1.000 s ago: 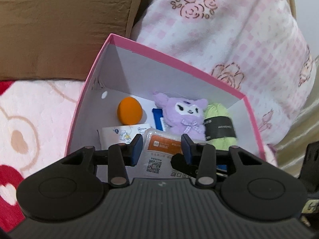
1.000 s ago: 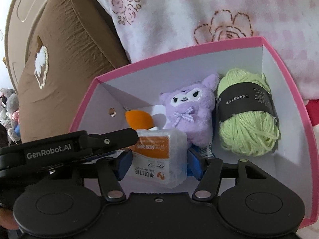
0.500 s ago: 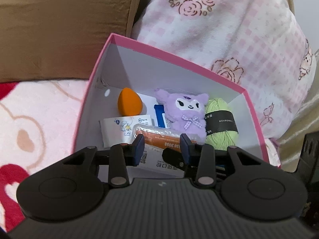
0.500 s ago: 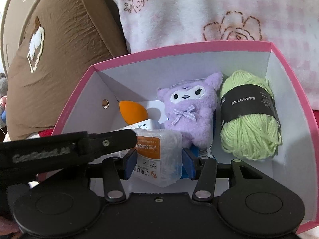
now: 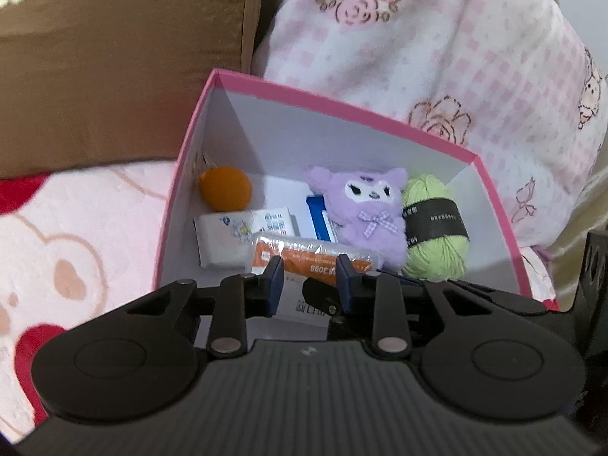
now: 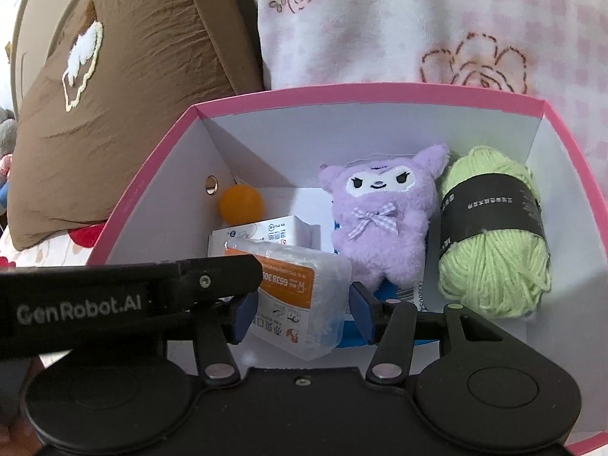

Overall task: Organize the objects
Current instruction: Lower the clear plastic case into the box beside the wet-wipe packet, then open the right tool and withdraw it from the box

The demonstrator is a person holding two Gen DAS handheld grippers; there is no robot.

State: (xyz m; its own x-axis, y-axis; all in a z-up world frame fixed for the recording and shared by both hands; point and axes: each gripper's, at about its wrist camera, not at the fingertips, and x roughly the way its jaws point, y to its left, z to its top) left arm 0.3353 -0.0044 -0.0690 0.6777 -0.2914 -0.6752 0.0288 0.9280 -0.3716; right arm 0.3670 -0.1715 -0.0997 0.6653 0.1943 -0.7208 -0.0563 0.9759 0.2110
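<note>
A clear pack with an orange label (image 6: 304, 292) sits between the pads of my right gripper (image 6: 300, 313), low inside the pink-rimmed box (image 6: 342, 89). The pads still touch its sides while the jaws are opening slightly. My left gripper (image 5: 308, 277) hovers over the box's near edge (image 5: 342, 102), above the same pack (image 5: 311, 252). Its jaws are closing, with a narrow gap and nothing pressed between them. One of the left fingers (image 6: 228, 277) crosses the right wrist view beside the pack. Further in lie a purple plush (image 6: 380, 220), green yarn (image 6: 490, 258), an orange sponge (image 6: 241, 203) and a white tissue pack (image 6: 273, 230).
A blue item (image 5: 317, 216) lies partly under the plush. A brown cushion (image 5: 114, 57) and a pink floral pillow (image 5: 437, 38) stand right behind the box. A bear-print blanket (image 5: 76, 247) spreads to its left.
The pack in my right gripper has tipped over and sunk a little deeper into the box as the wrist rolled. My left jaws have narrowed.
</note>
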